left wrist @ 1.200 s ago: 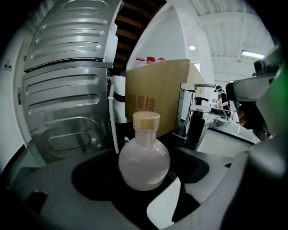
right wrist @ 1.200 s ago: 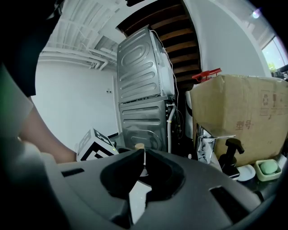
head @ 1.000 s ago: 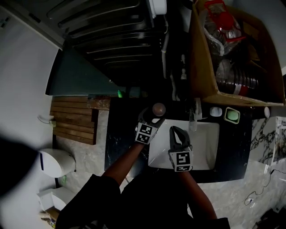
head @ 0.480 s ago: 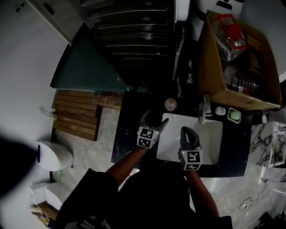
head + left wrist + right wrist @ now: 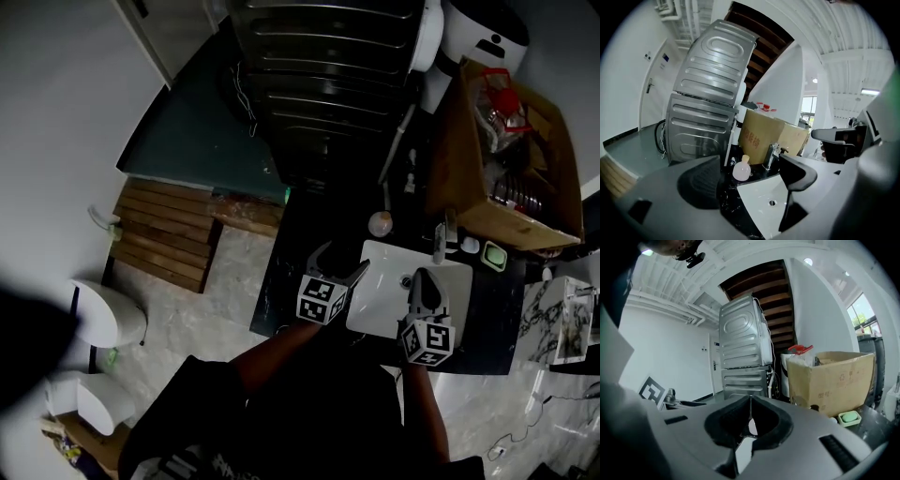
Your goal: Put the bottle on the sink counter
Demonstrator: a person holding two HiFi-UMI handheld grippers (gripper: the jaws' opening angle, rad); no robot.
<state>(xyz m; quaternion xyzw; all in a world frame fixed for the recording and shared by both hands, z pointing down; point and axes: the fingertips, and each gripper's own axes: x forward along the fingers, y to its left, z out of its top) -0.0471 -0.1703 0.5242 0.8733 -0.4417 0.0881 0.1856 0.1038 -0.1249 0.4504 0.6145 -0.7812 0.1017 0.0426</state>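
Note:
The bottle (image 5: 380, 223) is small, round and pinkish with a pale cap. It stands upright on the black sink counter (image 5: 291, 272), at the far left corner of the white basin (image 5: 450, 309). My left gripper (image 5: 339, 262) is open, nearer me than the bottle and apart from it. In the left gripper view the bottle (image 5: 741, 169) stands beyond the left gripper (image 5: 752, 183), with nothing between the jaws. My right gripper (image 5: 424, 278) hangs over the basin and is shut and empty; the right gripper (image 5: 750, 420) shows its pads pressed together.
A faucet (image 5: 439, 244) stands behind the basin, with a green soap dish (image 5: 494, 255) to its right. A cardboard box (image 5: 506, 169) full of things sits at the back right. A metal appliance (image 5: 328, 84) rises behind the counter. A wooden mat (image 5: 159, 230) lies on the floor at left.
A second ago the bottle stood right at the left gripper's open jaws. That gripper has drawn back and the bottle stands alone. Both grippers have pulled toward the person.

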